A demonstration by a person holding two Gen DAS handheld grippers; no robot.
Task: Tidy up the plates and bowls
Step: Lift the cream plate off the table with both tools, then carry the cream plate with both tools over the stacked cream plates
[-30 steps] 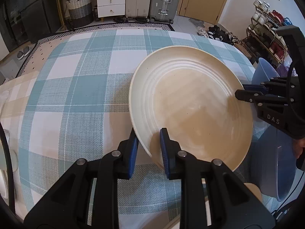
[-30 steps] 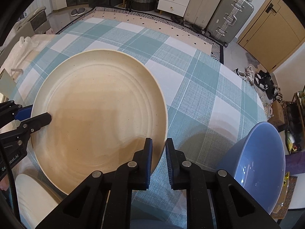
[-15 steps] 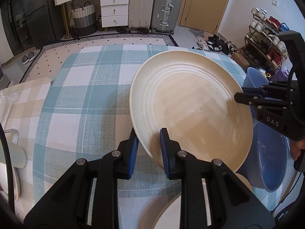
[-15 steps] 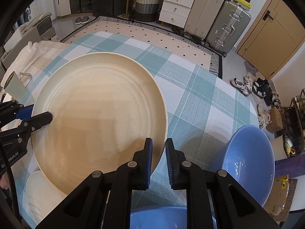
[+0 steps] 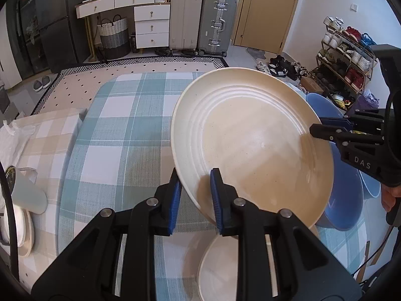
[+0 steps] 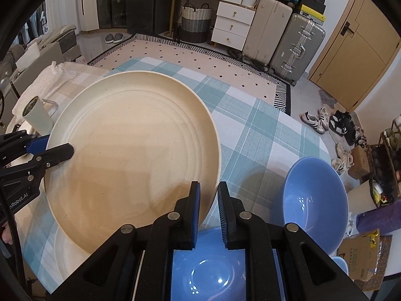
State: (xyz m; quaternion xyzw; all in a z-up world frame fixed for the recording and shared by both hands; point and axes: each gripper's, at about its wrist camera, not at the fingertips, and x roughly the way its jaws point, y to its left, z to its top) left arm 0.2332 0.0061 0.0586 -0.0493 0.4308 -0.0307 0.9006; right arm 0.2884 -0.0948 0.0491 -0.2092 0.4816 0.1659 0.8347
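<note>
The table [image 5: 117,135], spread with a teal-and-white checked cloth [image 6: 253,135], fills most of both views, and above it a large cream plate [image 5: 250,143] with raised concentric rings is held clear of the cloth, tilted, between the two grippers. The left gripper [image 5: 193,195] has its blue-padded jaws clamped on the plate's near rim, one jaw under the plate and the other on its upper face; in the right wrist view that same gripper reaches in from the left edge and pinches the plate's left rim. The right gripper [image 6: 208,207] is closed on the opposite rim, the plate's edge sitting in the narrow gap between its two blue pads, and in the left wrist view it comes in from the right with one black finger lying on the plate's upper face. Below the raised plate, on the near side of the table, lies a second cream plate [image 5: 218,268]. Two blue bowls stand to the right: one [image 6: 314,200] upright on the cloth near the table's far right edge, the other [image 6: 208,271] directly beneath the right gripper, partly hidden by it. At the left side of the table a pale cup [image 6: 37,116] lies tipped over, just beside a small stack of cream plates [image 5: 23,230].
</note>
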